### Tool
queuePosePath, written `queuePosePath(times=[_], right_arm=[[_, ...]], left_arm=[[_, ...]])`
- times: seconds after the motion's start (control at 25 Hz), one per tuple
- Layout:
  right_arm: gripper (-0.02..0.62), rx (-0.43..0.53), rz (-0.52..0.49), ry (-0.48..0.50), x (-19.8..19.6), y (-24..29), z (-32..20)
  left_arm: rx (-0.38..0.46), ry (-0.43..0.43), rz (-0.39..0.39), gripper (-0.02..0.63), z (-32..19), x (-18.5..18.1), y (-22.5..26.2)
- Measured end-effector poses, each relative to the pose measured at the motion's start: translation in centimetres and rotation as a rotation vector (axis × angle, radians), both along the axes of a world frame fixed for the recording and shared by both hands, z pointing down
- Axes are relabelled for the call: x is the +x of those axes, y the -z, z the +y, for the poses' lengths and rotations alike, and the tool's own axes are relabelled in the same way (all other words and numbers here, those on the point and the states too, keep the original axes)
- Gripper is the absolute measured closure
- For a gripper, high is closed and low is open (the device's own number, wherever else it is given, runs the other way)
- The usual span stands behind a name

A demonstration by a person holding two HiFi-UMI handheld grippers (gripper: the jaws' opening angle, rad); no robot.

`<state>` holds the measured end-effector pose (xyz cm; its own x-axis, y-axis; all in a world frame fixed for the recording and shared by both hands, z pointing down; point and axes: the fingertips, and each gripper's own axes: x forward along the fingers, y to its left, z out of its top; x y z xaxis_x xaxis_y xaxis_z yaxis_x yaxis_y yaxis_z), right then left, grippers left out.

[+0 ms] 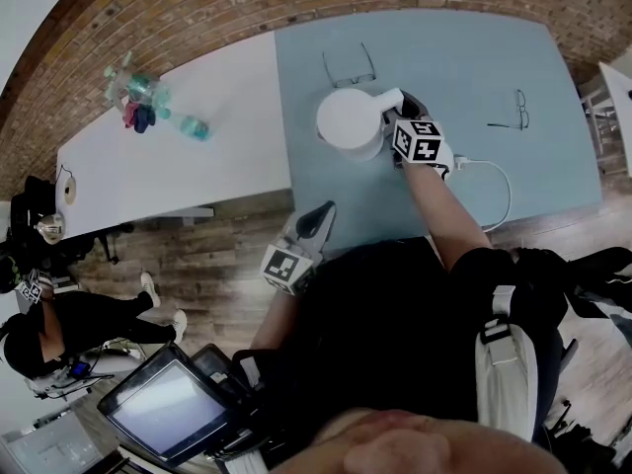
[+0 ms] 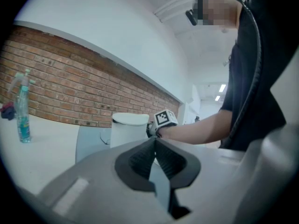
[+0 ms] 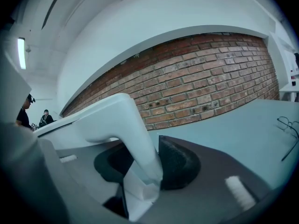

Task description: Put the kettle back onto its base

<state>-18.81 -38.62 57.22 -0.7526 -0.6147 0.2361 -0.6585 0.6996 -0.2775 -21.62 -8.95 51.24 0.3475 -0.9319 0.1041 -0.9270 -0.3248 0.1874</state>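
Observation:
A white kettle point(image 1: 348, 121) stands upright on the blue-grey table point(image 1: 464, 67); any base is hidden beneath it. My right gripper point(image 1: 403, 107) is at the kettle's handle on its right side. In the right gripper view the white handle point(image 3: 117, 120) passes between the jaws of my right gripper point(image 3: 142, 164). It leans on the right pad point(image 3: 180, 164) and a dark gap shows on the left, so the jaws stand open around it. My left gripper point(image 1: 324, 213) hovers off the table's front edge, shut and empty. From my left gripper point(image 2: 155, 148) the kettle point(image 2: 128, 127) shows ahead.
A white cable point(image 1: 497, 171) loops from the kettle towards the right. Two pairs of glasses point(image 1: 351, 67) point(image 1: 520, 110) lie on the blue table. Bottles point(image 1: 148, 102) stand on the white table point(image 1: 197, 156) to the left. A person point(image 1: 59, 314) and a monitor point(image 1: 168, 403) are on the floor side.

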Motion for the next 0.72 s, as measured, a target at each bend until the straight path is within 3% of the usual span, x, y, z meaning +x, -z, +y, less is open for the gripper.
queuePosePath(times=[0.72], right_arm=[[0.443,-0.045,-0.169,-0.049,3.2,6.7,1.4]], left_arm=[[0.042,-0.035,0.003,0.607,0.5,0.8,1.2]])
